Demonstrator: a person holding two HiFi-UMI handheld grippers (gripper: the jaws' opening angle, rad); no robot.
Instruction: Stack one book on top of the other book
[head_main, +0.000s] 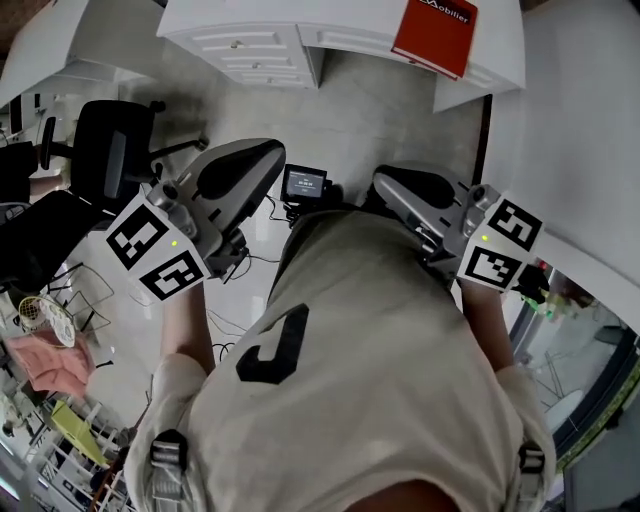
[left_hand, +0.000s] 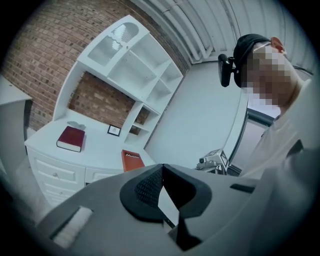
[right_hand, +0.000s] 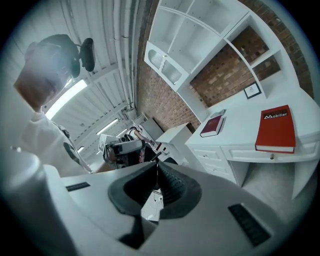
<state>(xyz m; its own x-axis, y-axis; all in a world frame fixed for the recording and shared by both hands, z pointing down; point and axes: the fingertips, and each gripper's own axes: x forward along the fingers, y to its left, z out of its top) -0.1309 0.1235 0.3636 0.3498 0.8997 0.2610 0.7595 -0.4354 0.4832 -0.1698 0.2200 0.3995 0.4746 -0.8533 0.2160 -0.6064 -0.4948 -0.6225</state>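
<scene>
Smooth white-painted desk (right_hand: 239, 119); rough brick wall (right_hand: 162, 100) behind desk; on desk, glossy red book (right_hand: 276, 127), matt maroon book (right_hand: 212, 126); matt grey plastic right gripper (right_hand: 157, 162), ribbed black pads (right_hand: 171, 185).

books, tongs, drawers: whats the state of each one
red book: flat on desk, nothing on it
dark book: flat on desk, apart from red book
left tongs: shut, empty
right tongs: shut, empty
drawers: shut
</scene>
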